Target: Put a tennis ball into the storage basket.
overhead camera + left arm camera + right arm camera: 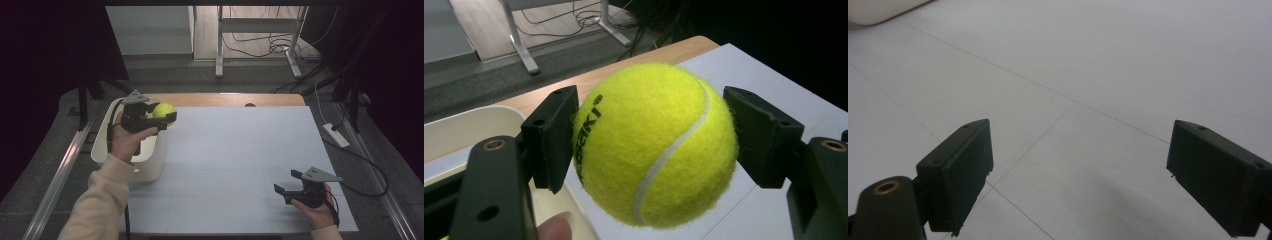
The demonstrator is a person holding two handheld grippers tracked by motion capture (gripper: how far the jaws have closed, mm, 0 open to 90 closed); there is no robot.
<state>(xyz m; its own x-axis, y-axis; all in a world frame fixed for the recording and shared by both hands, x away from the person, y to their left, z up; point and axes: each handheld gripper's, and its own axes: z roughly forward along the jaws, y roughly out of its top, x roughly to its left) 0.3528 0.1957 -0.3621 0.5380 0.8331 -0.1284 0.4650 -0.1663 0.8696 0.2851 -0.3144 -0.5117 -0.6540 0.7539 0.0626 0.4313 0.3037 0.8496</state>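
Left hand-held gripper [159, 116] clamped on a yellow tennis ball [164, 111], one pad pressed to each side. Ball [655, 145] held in the air, clear of the surface [240, 165], above the right-hand rim of a cream bin [150, 167] at the surface's left edge. Black lettering and a white seam visible across the felt in the left gripper view. Right hand-held gripper [288, 183] near the front right corner, low over the white surface, jaws spread wide with nothing between them, well apart from the ball.
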